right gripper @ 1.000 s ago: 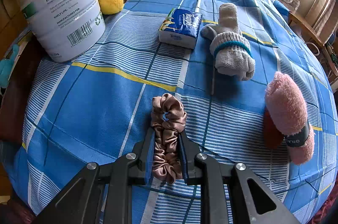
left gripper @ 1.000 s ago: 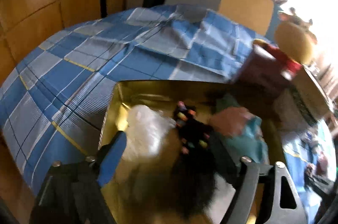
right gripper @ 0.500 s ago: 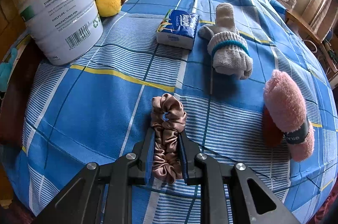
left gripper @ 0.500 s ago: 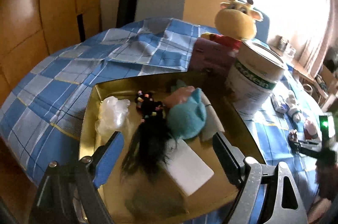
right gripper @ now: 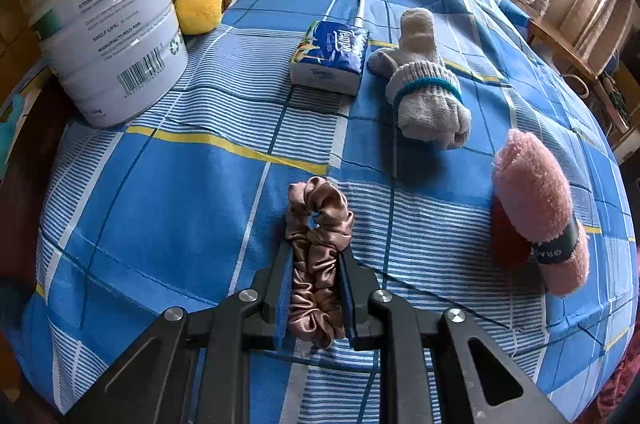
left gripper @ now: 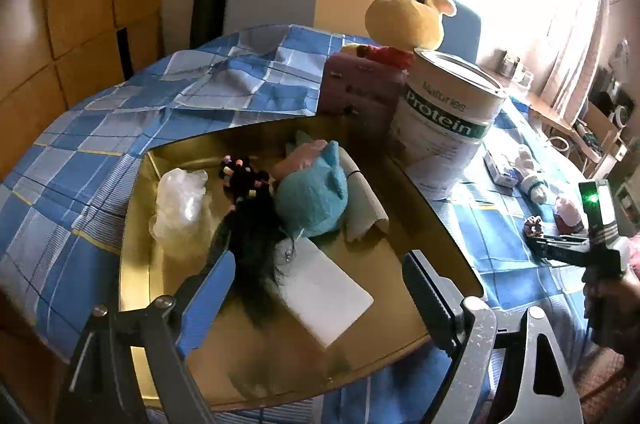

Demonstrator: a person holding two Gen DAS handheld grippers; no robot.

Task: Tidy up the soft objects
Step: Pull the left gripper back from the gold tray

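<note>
- Left wrist view: the left gripper (left gripper: 316, 290) hangs with jaws apart and empty over the shallow gold metal tray (left gripper: 424, 200), seemingly the collecting place, since a teal plush toy (left gripper: 312, 196) lies inside.
- Right wrist view: the right gripper (right gripper: 316, 288) is clamped on the brown satin scrunchie (right gripper: 318, 248), which rests on the blue checked cloth (right gripper: 160, 200), apparently ready for lifting.

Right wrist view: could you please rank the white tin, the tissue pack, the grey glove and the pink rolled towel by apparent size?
1. white tin
2. pink rolled towel
3. grey glove, close to the towel, so unsure
4. tissue pack
</note>
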